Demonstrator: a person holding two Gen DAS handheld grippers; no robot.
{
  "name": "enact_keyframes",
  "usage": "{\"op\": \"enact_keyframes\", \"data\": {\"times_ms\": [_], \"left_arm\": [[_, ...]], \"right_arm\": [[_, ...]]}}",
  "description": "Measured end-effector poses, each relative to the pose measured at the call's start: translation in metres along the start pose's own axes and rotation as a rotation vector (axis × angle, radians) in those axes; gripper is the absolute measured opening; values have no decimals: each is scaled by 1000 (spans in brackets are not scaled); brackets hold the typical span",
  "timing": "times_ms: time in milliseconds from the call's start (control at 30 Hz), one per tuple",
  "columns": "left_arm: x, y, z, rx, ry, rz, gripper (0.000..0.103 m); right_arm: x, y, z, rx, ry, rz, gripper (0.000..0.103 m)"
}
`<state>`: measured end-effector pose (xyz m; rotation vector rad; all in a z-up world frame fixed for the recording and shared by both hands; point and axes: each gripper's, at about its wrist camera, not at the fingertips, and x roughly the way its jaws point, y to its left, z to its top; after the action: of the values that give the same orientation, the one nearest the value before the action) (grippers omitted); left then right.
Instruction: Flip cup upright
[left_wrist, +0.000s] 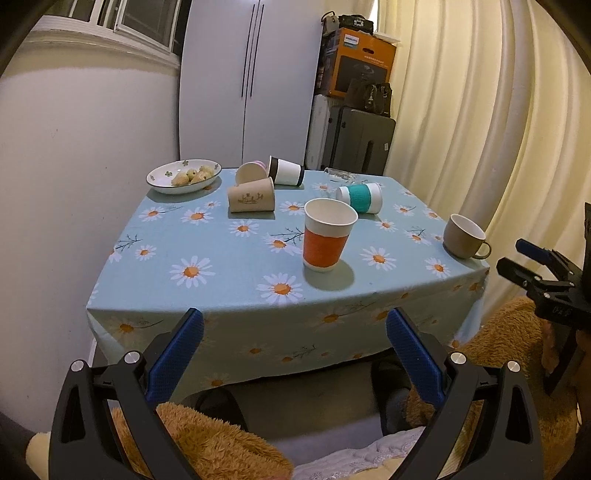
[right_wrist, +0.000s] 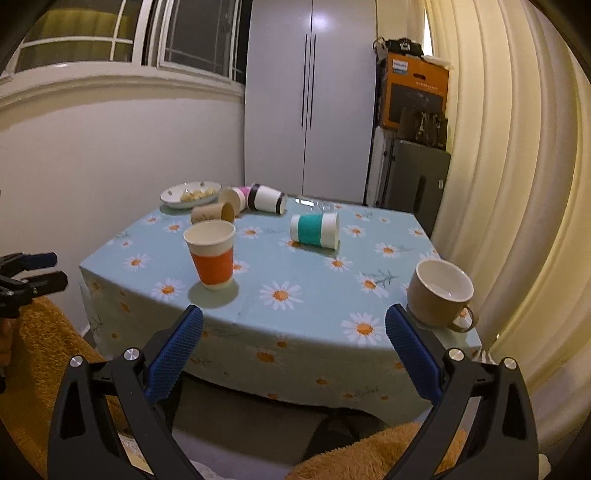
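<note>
An orange-sleeved paper cup stands upright near the table's front. A teal-sleeved cup lies on its side mid-table. A tan cup, a pink cup and a black-banded white cup lie on their sides at the back. My left gripper is open and empty, held back in front of the table's front edge. My right gripper is open and empty at the front edge; it also shows in the left wrist view.
A beige mug stands upright at the front right corner. A bowl of food sits at the back left. A clear glass item lies at the back. The daisy tablecloth covers the table. Curtain at right, wall at left.
</note>
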<state>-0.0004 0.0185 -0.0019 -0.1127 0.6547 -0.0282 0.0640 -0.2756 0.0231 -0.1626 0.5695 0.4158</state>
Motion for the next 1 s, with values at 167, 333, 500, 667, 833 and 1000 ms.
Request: {"op": "enact_keyframes", "data": {"times_ms": [167, 333, 500, 667, 833, 1000], "left_arm": [[-1, 0, -1, -6, -4, 12, 96], [0, 1, 0, -11, 2, 3, 96], [0, 3, 0, -21, -1, -1, 96], [0, 3, 0, -21, 1, -1, 96], [0, 2, 0, -18, 2, 5, 96], [1, 1, 0, -15, 8, 2, 96]], "right_arm": [[1, 0, 0, 6, 1, 0, 98], [3, 1, 0, 5, 6, -3, 98], [4, 1, -1, 7, 6, 0, 98], [6, 3, -1, -2, 15, 1, 98], [6, 3, -1, -4, 17, 1, 98], [6, 3, -2, -5, 19, 1, 98]]}}
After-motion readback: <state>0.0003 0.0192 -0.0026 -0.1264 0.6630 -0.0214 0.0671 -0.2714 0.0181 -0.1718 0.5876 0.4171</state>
